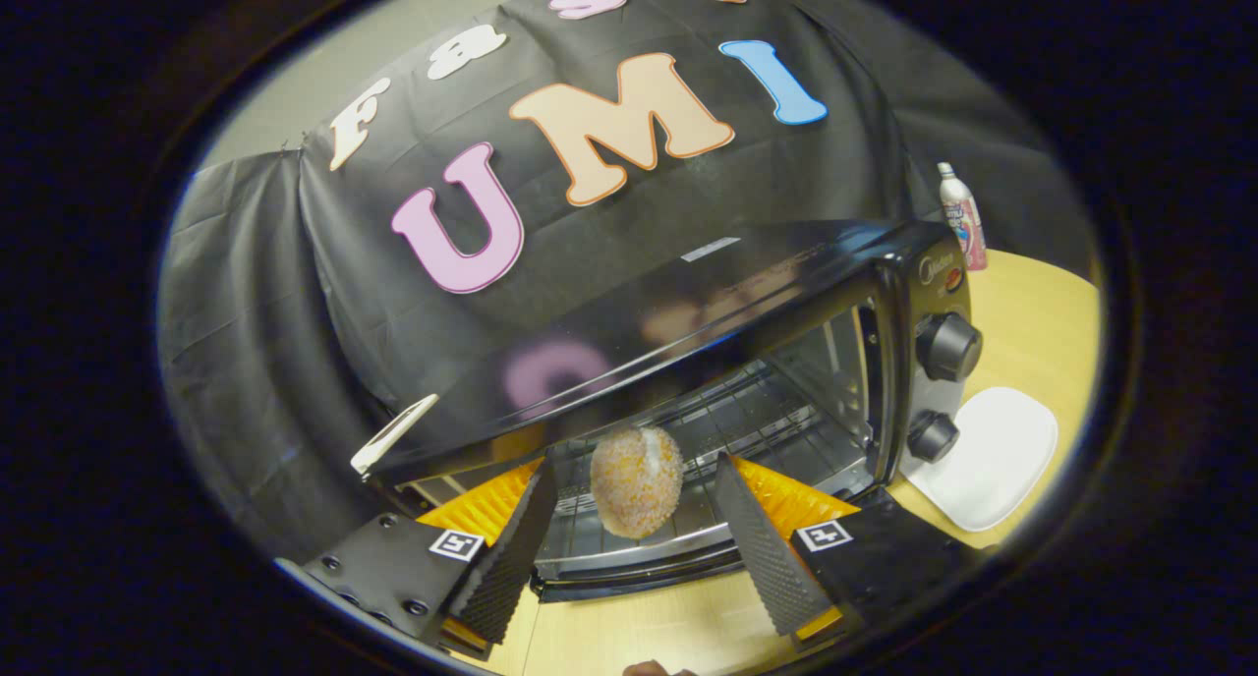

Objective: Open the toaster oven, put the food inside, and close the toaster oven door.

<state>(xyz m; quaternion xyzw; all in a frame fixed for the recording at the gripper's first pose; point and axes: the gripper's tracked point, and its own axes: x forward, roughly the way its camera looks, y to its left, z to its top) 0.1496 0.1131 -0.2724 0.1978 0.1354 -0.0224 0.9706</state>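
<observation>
The black toaster oven with its glossy top stands on the pale wooden table, tilted in the view, and its mouth is open, with the wire rack showing inside. At the oven's left end a pale flat piece juts out from its lower corner; I cannot tell what it is.

The gripper points straight into the opening, its fingers spread wide and pressing on nothing. The left finger and the right finger each stand apart from the food. Between them, just ahead of the tips, sits the round speckled orange-and-white food ball, resting on the metal at the front of the oven's opening, whether the tray's lip or the lowered door I cannot say for certain. It stands free, with a clear gap to either finger.

To the right, the oven's control panel carries two black round knobs, one above the other. Beside the panel, on the table, lies a white rounded-square plate, and beyond it stands a white and pink spray bottle near the booth wall.

By my judgement the food is delivered and let go, so the placing step is finishing. The next move calls for drawing the fingers back clear of the ball without nudging it, checking that it sits far enough in to clear the door, then getting under the door's edge and swinging it up shut.
</observation>
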